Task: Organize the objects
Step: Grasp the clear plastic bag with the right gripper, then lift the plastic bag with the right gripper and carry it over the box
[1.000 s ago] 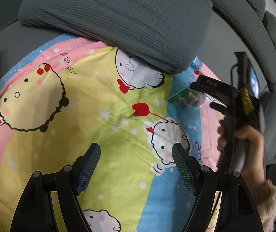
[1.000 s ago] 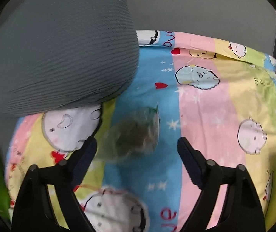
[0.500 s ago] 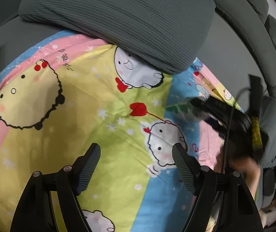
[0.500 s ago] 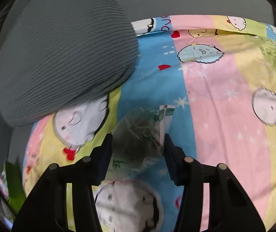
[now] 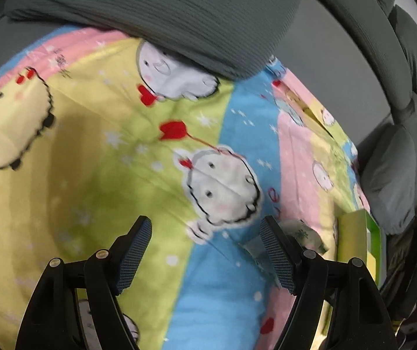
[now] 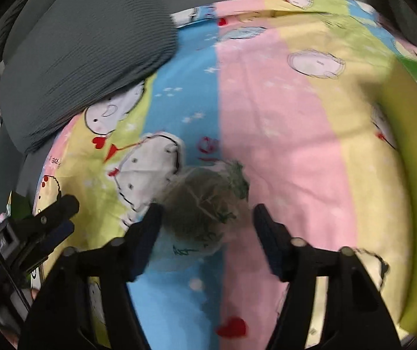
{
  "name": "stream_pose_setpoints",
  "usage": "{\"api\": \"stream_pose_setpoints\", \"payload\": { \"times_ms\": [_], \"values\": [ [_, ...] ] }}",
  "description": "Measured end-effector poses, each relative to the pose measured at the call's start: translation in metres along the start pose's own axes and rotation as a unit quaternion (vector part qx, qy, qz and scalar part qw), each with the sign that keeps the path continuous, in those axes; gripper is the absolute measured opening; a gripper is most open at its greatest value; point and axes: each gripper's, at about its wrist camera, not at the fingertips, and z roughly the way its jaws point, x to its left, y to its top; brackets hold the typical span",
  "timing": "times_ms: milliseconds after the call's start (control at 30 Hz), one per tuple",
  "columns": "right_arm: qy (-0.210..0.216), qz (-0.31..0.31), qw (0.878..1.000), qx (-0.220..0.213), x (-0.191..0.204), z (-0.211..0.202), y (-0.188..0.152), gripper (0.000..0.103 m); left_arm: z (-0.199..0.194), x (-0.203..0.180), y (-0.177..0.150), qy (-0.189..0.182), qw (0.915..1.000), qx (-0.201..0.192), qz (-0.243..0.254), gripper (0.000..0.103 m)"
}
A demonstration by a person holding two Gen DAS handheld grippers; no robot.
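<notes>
**Packet between the right fingers on the cartoon blanket**

Left wrist view: the left gripper (image 5: 205, 250) hung over the striped blanket (image 5: 97, 157), fingers spread and empty. The clear packet (image 5: 304, 234) lay just beyond its right finger.

Right wrist view: the right gripper (image 6: 205, 221) had just been opening; the packet (image 6: 205, 204) sat between its spread fingers, touching the left one. A grey pillow (image 6: 83, 58) lay beyond.

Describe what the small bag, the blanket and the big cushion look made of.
Bag: thin clear plastic film, crinkled, contents showing through. Blanket: soft matte printed cloth, likely cotton, creased. Cushion: grey ribbed fabric, matte, fine ridges.
</notes>
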Motion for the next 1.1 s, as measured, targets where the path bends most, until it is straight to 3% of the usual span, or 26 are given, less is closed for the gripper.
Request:
{"api": "stream_pose_setpoints", "payload": {
  "times_ms": [33, 100, 200, 367, 500, 600, 800, 900, 933, 967, 1100],
  "values": [
    [-0.004, 0.002, 1.0, 0.007, -0.006, -0.003, -0.002, 0.081, 0.003, -0.003, -0.003, -0.008, 0.9999, 0.01, 0.0, 0.077],
    [0.0, -0.004, 1.0, 0.006, -0.015, -0.014, -0.002, 0.082, 0.011, -0.01, -0.01, -0.039, 0.9986, 0.037, -0.004, 0.077],
    [0.02, 0.013, 0.999, -0.037, -0.03, -0.038, 0.003, 0.082, 0.024, -0.022, -0.018, -0.071, 0.9948, 0.073, -0.002, 0.077],
    [0.063, 0.039, 0.993, -0.095, -0.048, -0.056, 0.013, 0.082, 0.037, -0.041, -0.029, -0.076, 0.9913, 0.106, 0.018, 0.077],
    [0.106, 0.039, 0.991, -0.073, -0.041, -0.036, 0.028, 0.078, 0.047, -0.049, -0.036, -0.055, 0.9916, 0.113, 0.03, 0.077],
    [0.093, 0.028, 0.995, -0.039, -0.032, -0.011, 0.033, 0.077, 0.054, -0.053, -0.04, -0.056, 0.9898, 0.125, 0.04, 0.077],
    [0.081, 0.014, 0.996, 0.028, -0.027, 0.025, 0.033, 0.073, 0.054, -0.056, -0.04, -0.052, 0.9907, 0.11, 0.06, 0.077],
    [0.107, 0.023, 0.993, 0.044, -0.028, 0.034, 0.03, 0.067, 0.054, -0.059, -0.04, -0.063, 0.9902, 0.106, 0.065, 0.064],
    [0.123, 0.028, 0.991, 0.048, -0.03, 0.037, 0.03, 0.058, 0.055, -0.061, -0.04, -0.068, 0.9896, 0.107, 0.067, 0.057],
    [0.14, 0.032, 0.988, 0.054, -0.03, 0.04, 0.03, 0.056, 0.053, -0.063, -0.04, -0.072, 0.9893, 0.104, 0.073, 0.055],
    [0.145, 0.027, 0.988, 0.046, -0.028, 0.035, 0.026, 0.051, 0.048, -0.069, -0.04, -0.073, 0.9888, 0.092, 0.092, 0.051]
  ]
}}
